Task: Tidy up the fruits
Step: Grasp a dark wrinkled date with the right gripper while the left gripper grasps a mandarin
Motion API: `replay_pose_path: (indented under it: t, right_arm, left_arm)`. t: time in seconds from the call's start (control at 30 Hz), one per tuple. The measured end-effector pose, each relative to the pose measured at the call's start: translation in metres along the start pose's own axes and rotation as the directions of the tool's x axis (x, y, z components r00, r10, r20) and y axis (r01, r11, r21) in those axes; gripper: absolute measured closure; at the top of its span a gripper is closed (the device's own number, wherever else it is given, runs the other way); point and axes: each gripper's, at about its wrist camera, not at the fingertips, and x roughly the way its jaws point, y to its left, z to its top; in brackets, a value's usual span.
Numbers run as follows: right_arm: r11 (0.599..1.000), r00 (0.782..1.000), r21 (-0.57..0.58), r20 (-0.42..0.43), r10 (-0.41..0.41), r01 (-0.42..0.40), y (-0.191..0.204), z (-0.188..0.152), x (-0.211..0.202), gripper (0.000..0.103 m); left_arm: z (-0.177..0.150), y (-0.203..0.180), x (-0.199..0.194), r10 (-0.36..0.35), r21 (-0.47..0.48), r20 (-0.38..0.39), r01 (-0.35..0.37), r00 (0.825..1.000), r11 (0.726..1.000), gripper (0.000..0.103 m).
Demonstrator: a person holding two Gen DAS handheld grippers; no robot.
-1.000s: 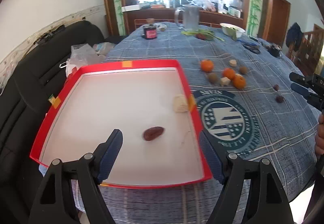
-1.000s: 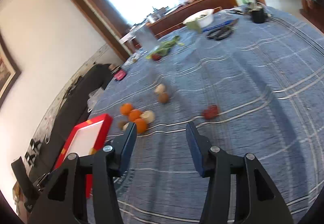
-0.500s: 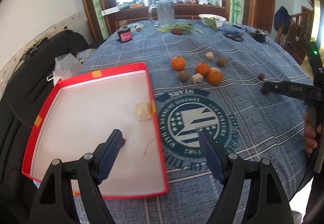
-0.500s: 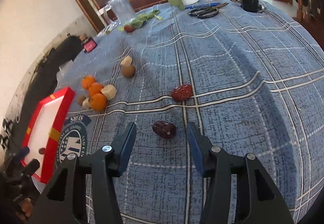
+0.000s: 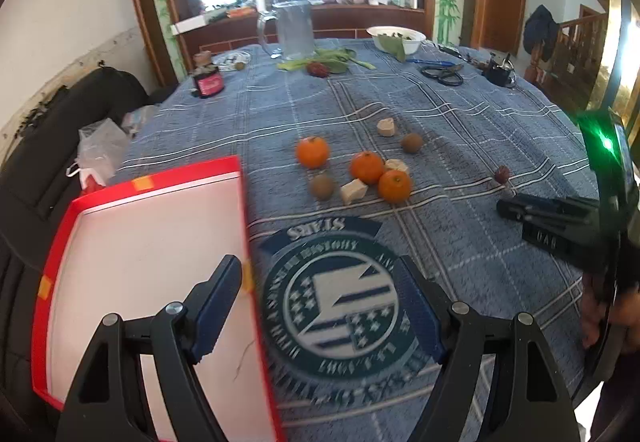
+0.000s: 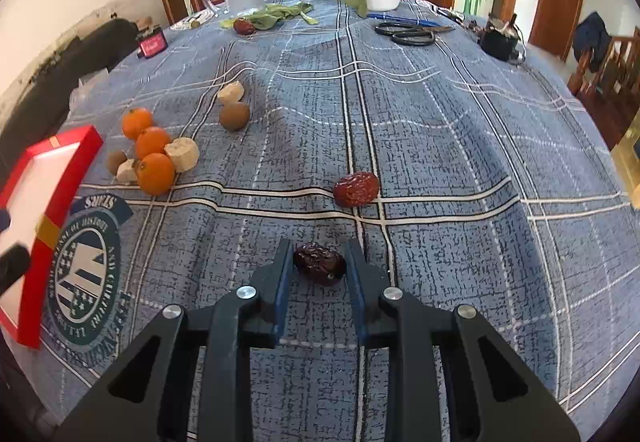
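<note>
A dark red date [image 6: 320, 264] lies on the blue checked tablecloth, and my right gripper [image 6: 320, 262] is shut on it, a pad at each side. Just beyond lies a second, lighter red date [image 6: 356, 189]. Left of them sits a cluster of three oranges [image 6: 154, 172], brown round fruits [image 6: 235, 116] and pale chunks [image 6: 182, 154]. My left gripper [image 5: 320, 306] hangs open and empty over the right rim of the red tray [image 5: 140, 184] and the round emblem [image 5: 332, 298]. The oranges [image 5: 367, 167] lie ahead of it, with the right gripper [image 5: 508, 208] to its right.
At the table's far side stand a glass jug [image 5: 294, 30], a white bowl [image 5: 396, 38], scissors [image 5: 442, 74], a red jar [image 5: 208, 84] and greens [image 5: 336, 62]. A plastic bag [image 5: 100, 146] and a black sofa [image 5: 40, 170] border the left. A person's hand [image 5: 600, 314] is at the right.
My left gripper swung right from over the tray, whose date is now out of sight. My right gripper came down around the dark date and its jaws narrowed onto it.
</note>
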Motion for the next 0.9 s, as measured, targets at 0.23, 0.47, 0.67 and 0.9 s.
replay_pose_path:
  t: [0.23, 0.47, 0.67, 0.9]
  right_arm:
    - [0.991, 0.987, 0.064, 0.122, 0.109, -0.117, -0.007, 0.027, -0.014, 0.075]
    - [0.95, 0.941, 0.15, 0.247, 0.232, -0.273, -0.013, 0.079, 0.006, 0.075]
    - [0.953, 0.955, 0.137, 0.167, 0.245, -0.269, -0.018, 0.075, 0.022, 0.075]
    - [0.954, 0.964, 0.154, 0.107, 0.243, -0.257, -0.021, 0.071, 0.029, 0.075]
  left_arm:
    - [0.019, -0.015, 0.039, -0.051, -0.009, -0.08, 0.051, 0.996, 0.999, 0.025]
    - [0.032, -0.029, 0.066, -0.072, -0.055, -0.121, 0.066, 0.99, 0.996, 0.027]
    - [0.041, -0.037, 0.089, -0.064, -0.091, -0.141, 0.052, 0.988, 0.995, 0.05]
    - [0.052, -0.049, 0.106, -0.063, -0.101, -0.128, 0.05, 0.99, 0.994, 0.054]
